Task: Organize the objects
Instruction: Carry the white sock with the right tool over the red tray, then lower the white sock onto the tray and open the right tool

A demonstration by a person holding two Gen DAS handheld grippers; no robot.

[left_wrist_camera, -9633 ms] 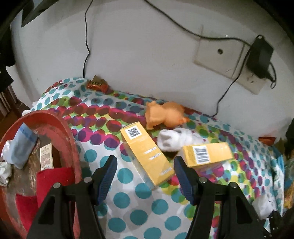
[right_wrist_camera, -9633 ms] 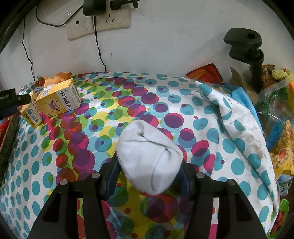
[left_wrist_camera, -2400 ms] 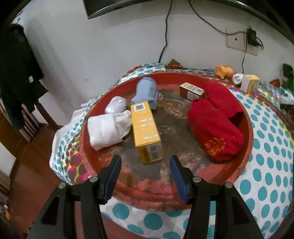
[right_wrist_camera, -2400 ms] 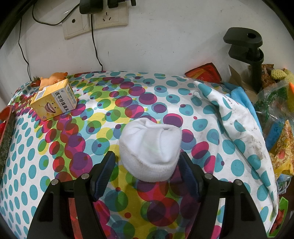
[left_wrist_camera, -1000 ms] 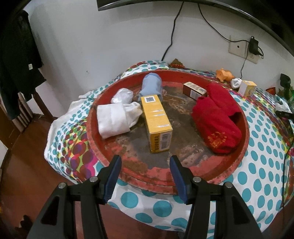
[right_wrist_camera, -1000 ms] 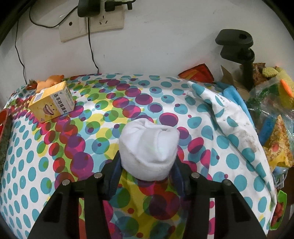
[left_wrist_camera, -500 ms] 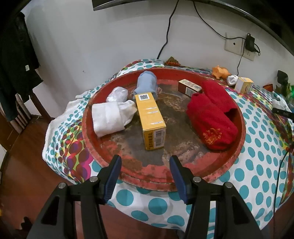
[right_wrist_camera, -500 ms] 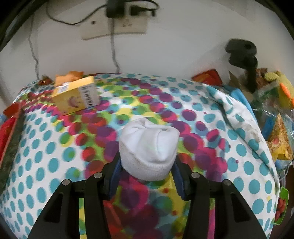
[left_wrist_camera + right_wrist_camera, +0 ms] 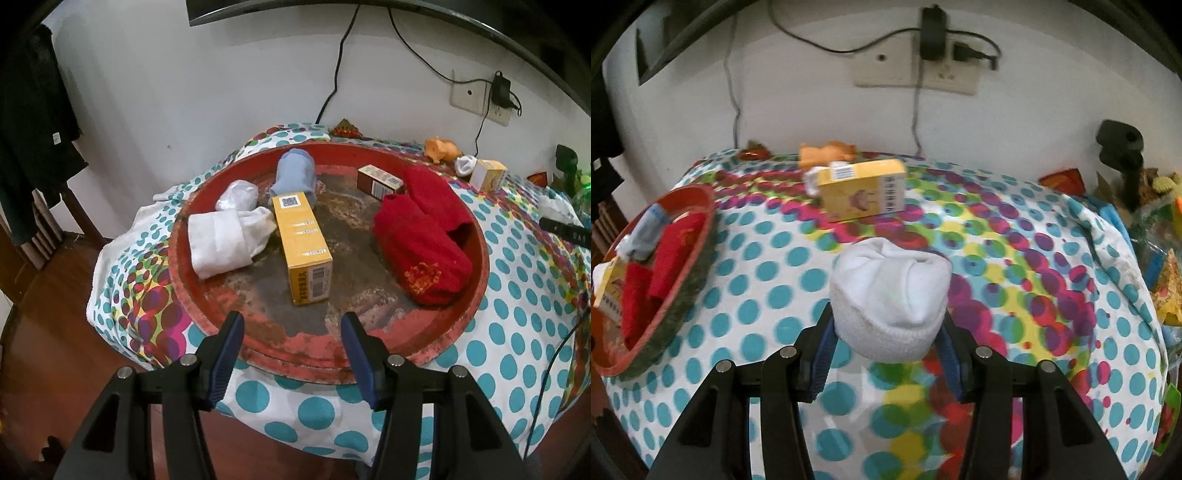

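Left tool (image 9: pixel 291 345): jaws apart, nothing between them, poised over the near rim of the red tray (image 9: pixel 476 295)

Right tool (image 9: pixel 884 363): blue pads (image 9: pixel 820 365) pressed on both sides of one rolled white sock (image 9: pixel 890 299), held above the tabletop (image 9: pixel 1015 306)

In the tray, left-wrist view:
- one long yellow box (image 9: pixel 303 240), flat near the centre
- one small brown box (image 9: pixel 378 180) at the far side
- two red cloth rolls (image 9: pixel 423 240), side by side at right
- one white folded cloth (image 9: pixel 225 243), left of the yellow box
- one clear plastic bundle (image 9: pixel 238 194) behind it
- one pale blue sock (image 9: pixel 295 175) at the far rim

Outside the tray:
- one squat yellow carton (image 9: pixel 862 192), near the wall
- one orange toy animal (image 9: pixel 827 151) behind it
- one more white bundle (image 9: pixel 464 164), touching the carton in the left-wrist view

Surface and room: tabletop under a white cloth printed with teal, purple, red and yellow dots; white wall (image 9: pixel 812 74) behind, with one double socket plate (image 9: pixel 916 74) carrying one black adapter (image 9: pixel 932 33) and trailing cables; one black clamp (image 9: pixel 1121 147) and bright packets at the right edge; brown wooden floor (image 9: pixel 48 332) at left
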